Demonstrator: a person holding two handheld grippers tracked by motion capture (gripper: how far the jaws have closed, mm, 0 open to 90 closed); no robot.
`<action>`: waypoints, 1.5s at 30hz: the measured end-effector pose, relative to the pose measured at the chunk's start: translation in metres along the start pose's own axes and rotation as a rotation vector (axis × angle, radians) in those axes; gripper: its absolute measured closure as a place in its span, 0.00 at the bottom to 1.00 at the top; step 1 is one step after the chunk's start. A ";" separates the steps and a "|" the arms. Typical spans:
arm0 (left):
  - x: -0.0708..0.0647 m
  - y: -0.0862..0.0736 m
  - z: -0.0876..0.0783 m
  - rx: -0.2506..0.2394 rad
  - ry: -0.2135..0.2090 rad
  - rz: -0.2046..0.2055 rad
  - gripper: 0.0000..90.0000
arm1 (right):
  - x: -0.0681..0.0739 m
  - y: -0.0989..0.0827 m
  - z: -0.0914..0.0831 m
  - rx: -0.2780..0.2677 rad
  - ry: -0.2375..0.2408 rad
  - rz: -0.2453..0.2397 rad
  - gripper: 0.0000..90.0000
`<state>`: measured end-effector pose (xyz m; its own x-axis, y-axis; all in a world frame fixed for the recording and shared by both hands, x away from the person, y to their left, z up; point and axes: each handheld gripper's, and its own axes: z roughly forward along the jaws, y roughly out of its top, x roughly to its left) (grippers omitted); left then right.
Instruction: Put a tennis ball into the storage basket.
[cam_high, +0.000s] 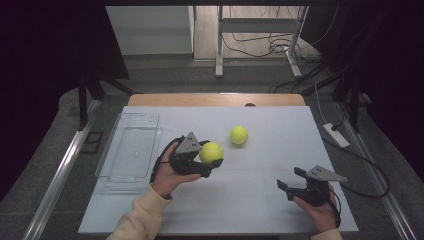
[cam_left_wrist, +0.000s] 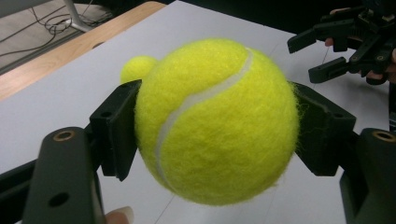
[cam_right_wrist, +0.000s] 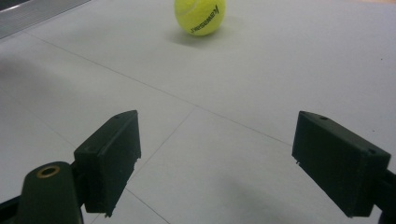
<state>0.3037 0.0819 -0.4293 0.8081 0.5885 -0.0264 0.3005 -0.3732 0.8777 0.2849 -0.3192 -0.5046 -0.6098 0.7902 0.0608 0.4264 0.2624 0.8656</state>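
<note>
My left gripper (cam_high: 214, 159) is shut on a yellow tennis ball (cam_high: 211, 152), held a little above the white table near its middle. In the left gripper view both black pads (cam_left_wrist: 116, 128) press the sides of that held ball (cam_left_wrist: 217, 121). A second tennis ball (cam_high: 238, 135) rests on the table just beyond and to the right; it peeks out behind the held one (cam_left_wrist: 137, 67) and lies ahead of my right gripper (cam_right_wrist: 201, 16). My right gripper (cam_high: 292, 180) stands open near the front right of the table, its jaws wide apart with nothing between them (cam_right_wrist: 217, 161).
A clear plastic tray (cam_high: 131, 147) sits at the table's left side. A wooden strip (cam_high: 215, 99) runs along the far edge. Beyond it, metal desk legs and cables lie on the floor. A white power strip (cam_high: 336, 134) lies right of the table.
</note>
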 end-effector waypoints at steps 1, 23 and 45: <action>0.000 0.000 -0.001 -0.002 0.001 -0.002 0.30 | 0.000 0.000 0.000 0.000 0.000 -0.001 0.17; 0.012 0.000 -0.018 -0.045 0.043 -0.031 0.30 | 0.000 0.000 -0.001 0.000 -0.003 -0.006 0.17; 0.031 -0.003 -0.038 -0.074 0.090 -0.081 0.30 | 0.000 0.000 -0.001 -0.004 -0.001 0.003 0.17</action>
<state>0.3083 0.1281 -0.4143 0.7328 0.6780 -0.0582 0.3217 -0.2698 0.9076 0.2839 -0.3196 -0.5036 -0.6081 0.7914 0.0626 0.4252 0.2580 0.8676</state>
